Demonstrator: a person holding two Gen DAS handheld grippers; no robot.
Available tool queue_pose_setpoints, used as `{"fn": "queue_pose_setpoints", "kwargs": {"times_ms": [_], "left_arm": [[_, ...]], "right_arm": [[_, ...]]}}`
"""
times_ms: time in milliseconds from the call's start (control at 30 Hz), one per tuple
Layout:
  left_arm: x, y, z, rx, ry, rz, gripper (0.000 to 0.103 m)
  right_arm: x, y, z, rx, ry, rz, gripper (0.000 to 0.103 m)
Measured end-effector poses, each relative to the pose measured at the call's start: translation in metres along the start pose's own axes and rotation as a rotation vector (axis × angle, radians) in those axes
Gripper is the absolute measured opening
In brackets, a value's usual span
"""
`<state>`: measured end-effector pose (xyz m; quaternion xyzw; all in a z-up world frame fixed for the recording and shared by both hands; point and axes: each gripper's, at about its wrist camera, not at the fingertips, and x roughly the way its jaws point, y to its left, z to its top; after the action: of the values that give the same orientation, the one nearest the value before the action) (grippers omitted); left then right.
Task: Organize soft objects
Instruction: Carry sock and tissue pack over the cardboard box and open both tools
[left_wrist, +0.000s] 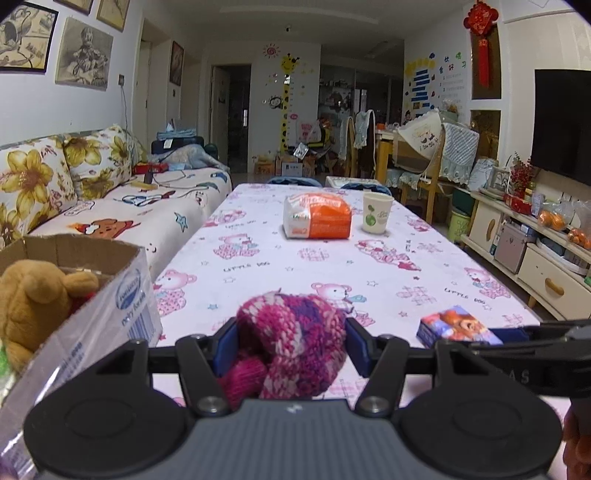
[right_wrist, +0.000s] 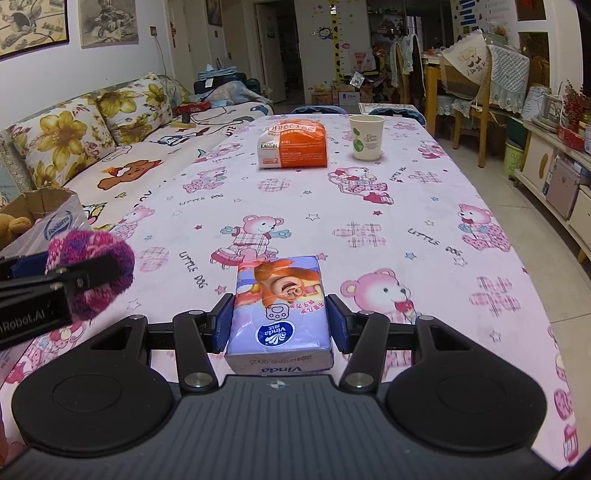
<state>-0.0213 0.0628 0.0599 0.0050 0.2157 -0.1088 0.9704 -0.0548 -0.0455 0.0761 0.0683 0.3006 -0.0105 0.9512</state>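
Observation:
My left gripper (left_wrist: 291, 341) is shut on a pink and purple knitted piece (left_wrist: 295, 343), held just above the table; the piece also shows in the right wrist view (right_wrist: 92, 273). My right gripper (right_wrist: 280, 321) is shut on a purple Vinda tissue pack (right_wrist: 282, 314), which also shows in the left wrist view (left_wrist: 458, 326). A cardboard box (left_wrist: 110, 295) stands at the left table edge with a brown plush bear (left_wrist: 33, 299) inside. An orange and white tissue pack (left_wrist: 317, 216) lies at the far middle of the table.
A paper cup (left_wrist: 376, 213) stands right of the orange pack. The table (left_wrist: 295, 269) has a pink bear-print cloth. A sofa (left_wrist: 110, 206) runs along the left; a TV cabinet (left_wrist: 535, 251) along the right. Chairs stand at the far end.

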Motion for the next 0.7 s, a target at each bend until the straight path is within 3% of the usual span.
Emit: {"fn": "queue_pose_setpoints", "kwargs": {"times_ms": [700], "left_arm": [[-0.046,0.03,0.03,-0.058,-0.139,0.021,0.06]], "right_arm": [[-0.002,0.021,0.002,-0.005,-0.054,0.009,0.066]]}}
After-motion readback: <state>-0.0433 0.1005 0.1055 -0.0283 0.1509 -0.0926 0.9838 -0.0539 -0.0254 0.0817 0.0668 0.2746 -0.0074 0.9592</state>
